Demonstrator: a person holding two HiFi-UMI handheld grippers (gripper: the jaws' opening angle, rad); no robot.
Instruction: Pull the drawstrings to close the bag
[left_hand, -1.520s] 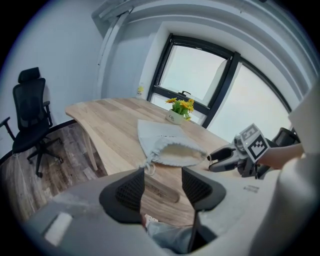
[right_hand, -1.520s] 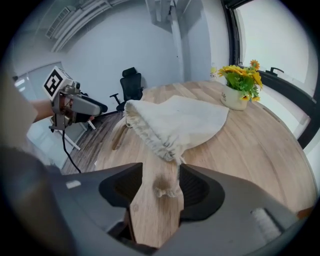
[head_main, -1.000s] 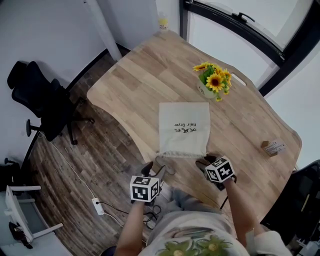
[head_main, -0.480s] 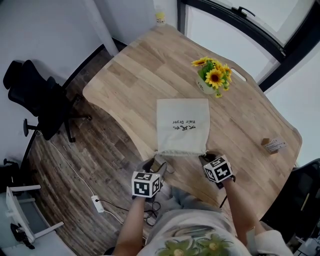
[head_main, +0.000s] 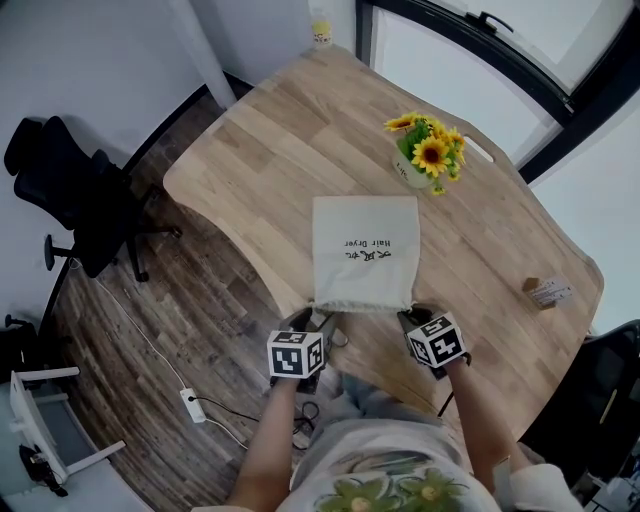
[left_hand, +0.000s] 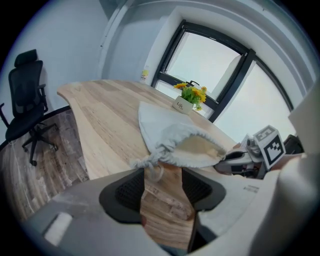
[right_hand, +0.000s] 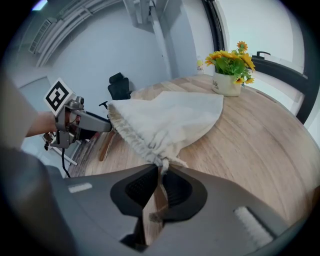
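A cream drawstring bag (head_main: 365, 250) with dark print lies flat on the wooden table (head_main: 290, 130), its gathered mouth toward me. In the right gripper view its mouth (right_hand: 131, 136) runs to a knotted drawstring (right_hand: 162, 162). My right gripper (right_hand: 161, 172) is closing its jaws, and the pads pinch that string. In the left gripper view the bag mouth (left_hand: 200, 150) gapes a little, and a drawstring loop (left_hand: 154, 170) lies on the table at the tips of my left gripper (left_hand: 163, 172), whose jaws stand apart without touching it. Both grippers sit at the near table edge, left (head_main: 318, 325), right (head_main: 410, 320).
A pot of sunflowers (head_main: 428, 160) stands beyond the bag. A small box (head_main: 548, 293) sits at the table's right edge and a small yellow bottle (head_main: 321, 33) at the far end. A black office chair (head_main: 80, 200) and a power strip (head_main: 190, 400) are on the floor at left.
My left gripper has moved forward to the bag's left drawstring at the table edge. The right gripper has stayed at the bag's right corner.
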